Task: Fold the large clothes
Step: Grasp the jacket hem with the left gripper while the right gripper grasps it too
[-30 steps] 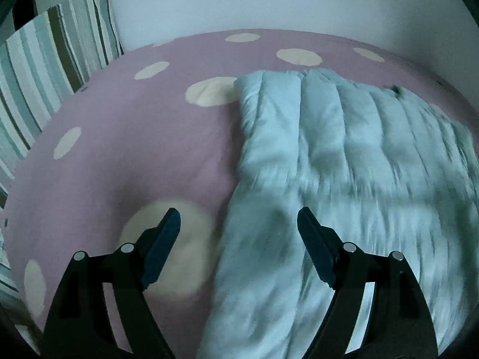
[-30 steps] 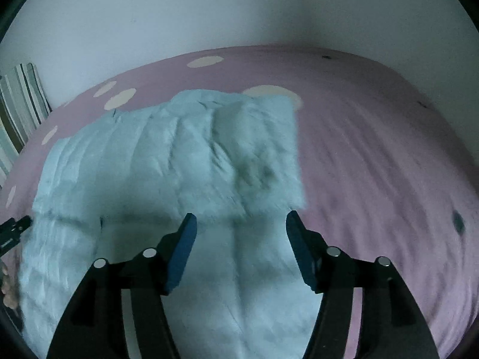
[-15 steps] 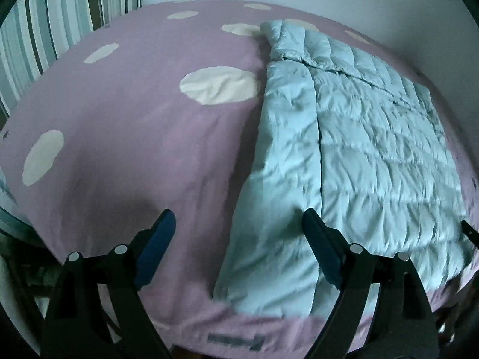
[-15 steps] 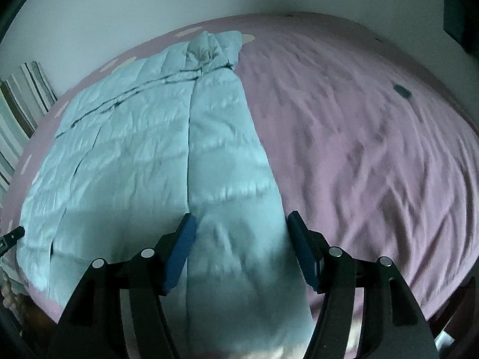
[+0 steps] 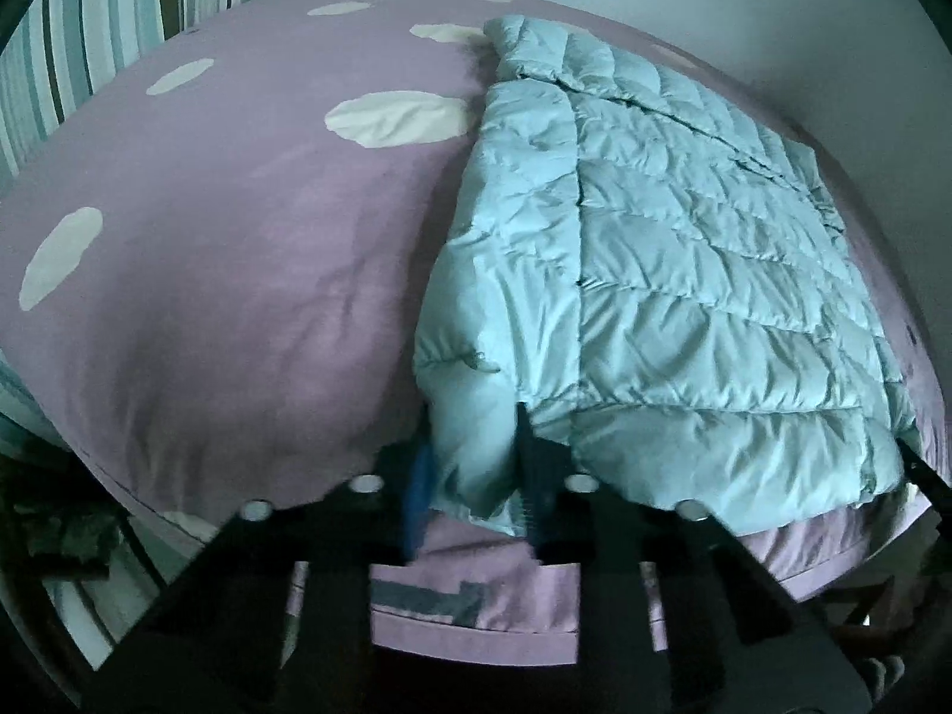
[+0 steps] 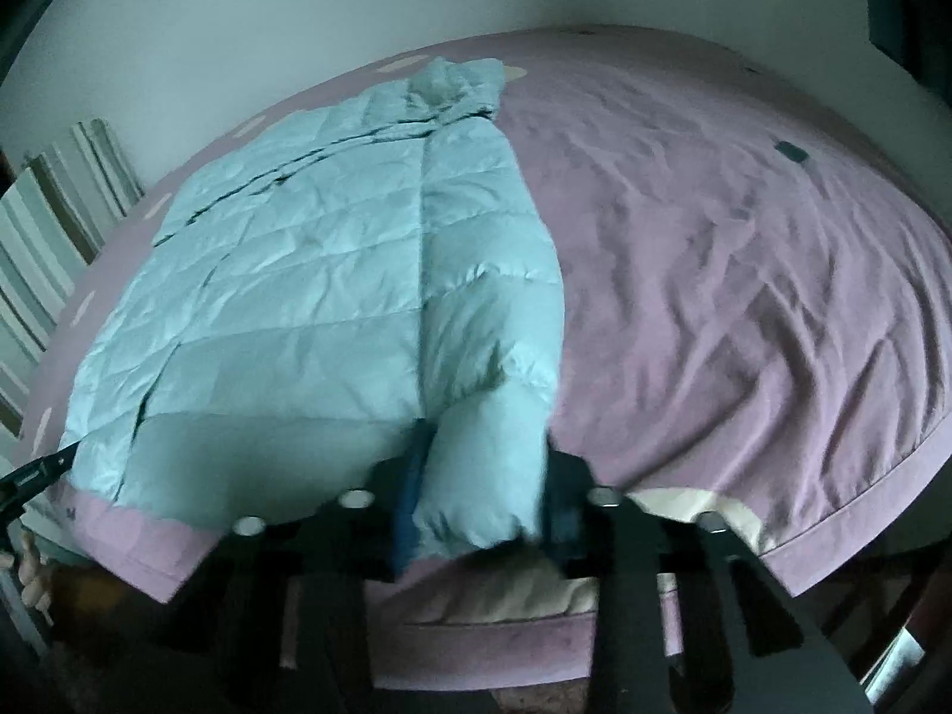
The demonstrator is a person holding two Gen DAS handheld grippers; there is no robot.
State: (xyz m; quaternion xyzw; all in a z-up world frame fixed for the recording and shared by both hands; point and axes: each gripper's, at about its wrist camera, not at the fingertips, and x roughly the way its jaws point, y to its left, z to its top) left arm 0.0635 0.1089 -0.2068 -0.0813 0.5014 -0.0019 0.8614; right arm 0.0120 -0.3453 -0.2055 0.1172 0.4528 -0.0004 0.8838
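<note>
The left gripper (image 5: 473, 476) points steeply downward, its blue-padded jaws closing on a bunched fabric edge between them. The right gripper (image 6: 479, 497) is angled down likewise, its jaws closing around a puffy fold.

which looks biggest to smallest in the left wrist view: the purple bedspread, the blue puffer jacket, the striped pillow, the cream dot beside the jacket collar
1. purple bedspread
2. blue puffer jacket
3. striped pillow, though the frame edge cuts it off, so its full size is unsure
4. cream dot
</note>
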